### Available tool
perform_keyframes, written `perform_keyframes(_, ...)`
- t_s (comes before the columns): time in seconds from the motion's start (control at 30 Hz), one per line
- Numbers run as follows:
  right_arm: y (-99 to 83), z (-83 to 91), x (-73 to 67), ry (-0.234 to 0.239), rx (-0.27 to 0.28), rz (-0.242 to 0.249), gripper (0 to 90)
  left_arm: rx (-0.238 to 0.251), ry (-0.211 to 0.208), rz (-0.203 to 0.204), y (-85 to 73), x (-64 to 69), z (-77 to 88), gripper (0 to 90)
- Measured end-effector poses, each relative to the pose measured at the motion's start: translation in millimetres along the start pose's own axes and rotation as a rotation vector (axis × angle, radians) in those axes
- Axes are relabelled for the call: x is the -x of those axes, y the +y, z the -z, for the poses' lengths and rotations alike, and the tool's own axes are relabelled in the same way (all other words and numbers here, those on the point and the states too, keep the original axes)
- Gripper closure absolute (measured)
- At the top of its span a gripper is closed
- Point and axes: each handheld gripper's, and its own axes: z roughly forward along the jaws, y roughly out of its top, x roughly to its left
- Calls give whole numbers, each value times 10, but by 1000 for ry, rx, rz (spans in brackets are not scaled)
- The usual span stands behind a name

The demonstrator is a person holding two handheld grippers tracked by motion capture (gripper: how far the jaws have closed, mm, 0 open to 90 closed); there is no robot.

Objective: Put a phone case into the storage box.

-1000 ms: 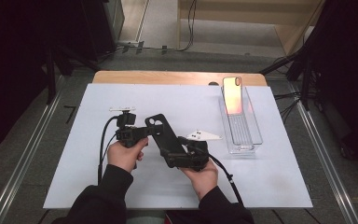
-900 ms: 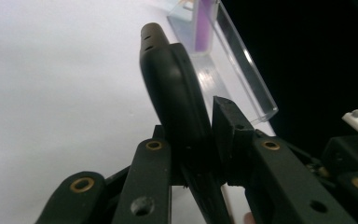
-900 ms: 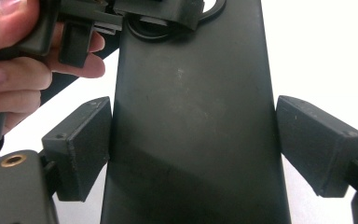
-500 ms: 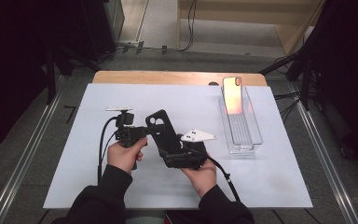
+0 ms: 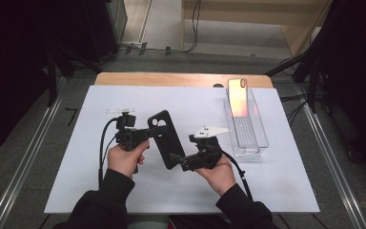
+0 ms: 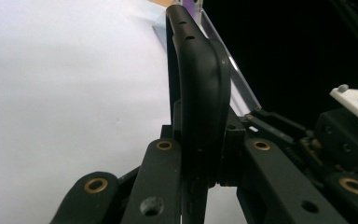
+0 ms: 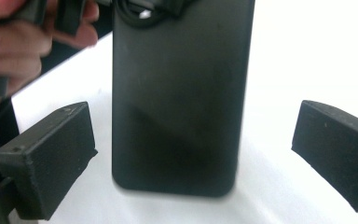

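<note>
**Ana:** Fingers first, then: the left gripper point(image 5: 145, 135) has its two black pads pinching the black phone case point(image 5: 167, 138) by the end nearest the camera cut-out. In the left gripper view the case point(image 6: 198, 88) rises edge-on straight out from between those pads, with both pressed against its sides.

**Ben:** And the right gripper point(image 5: 176, 157)?

**Ana:** Its jaws have just been opening and now stand spread wide. In the right gripper view the two pads point(image 7: 51, 158) sit far out to either side, and the case point(image 7: 179, 98) hangs between them with white mat showing in the gap on each side, so neither pad touches it.

**Ben:** So the case hangs from one gripper alone?

**Ana:** Yes, from the left one. Seen from the high view it slants off the left fingertips toward the right ones, its lower rounded end reaching just ahead of the right pads, lifted clear of the white mat point(image 5: 124, 191).

**Ben:** What lies beyond the fingers?

**Ana:** Past the right gripper, on the far side from the left one, a clear tray point(image 5: 255, 143) rests on the mat, well apart from both sets of pads. A phone point(image 5: 238, 98) lies in its far end, screen glowing orange-pink. In the left gripper view the clear wall of that tray point(image 6: 240, 88) shows just behind the case's top edge.

**Ben:** Hands?

**Ana:** Each hand wraps its gripper's grip; the left hand point(image 5: 124, 157) sits behind the pinching pads, the right hand point(image 5: 217, 169) behind the spread ones.
</note>
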Motion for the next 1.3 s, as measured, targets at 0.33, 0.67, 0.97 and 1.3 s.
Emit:
perform_keyframes(0.33,-75,109,122,9,-85,-1,0,32,44,-151,-70,38,-36,822)
perform_keyframes(0.67,-99,171,212,-17,-94,6,0,108,65,-272,-162,83,-8,821)
perform_keyframes(0.97,-132,182,259,-7,-89,5,0,134,63,-357,-209,113,-19,821)
perform_keyframes(1.3,-113,185,183,-42,-17,11,0,185,70,-412,-273,207,-40,822)
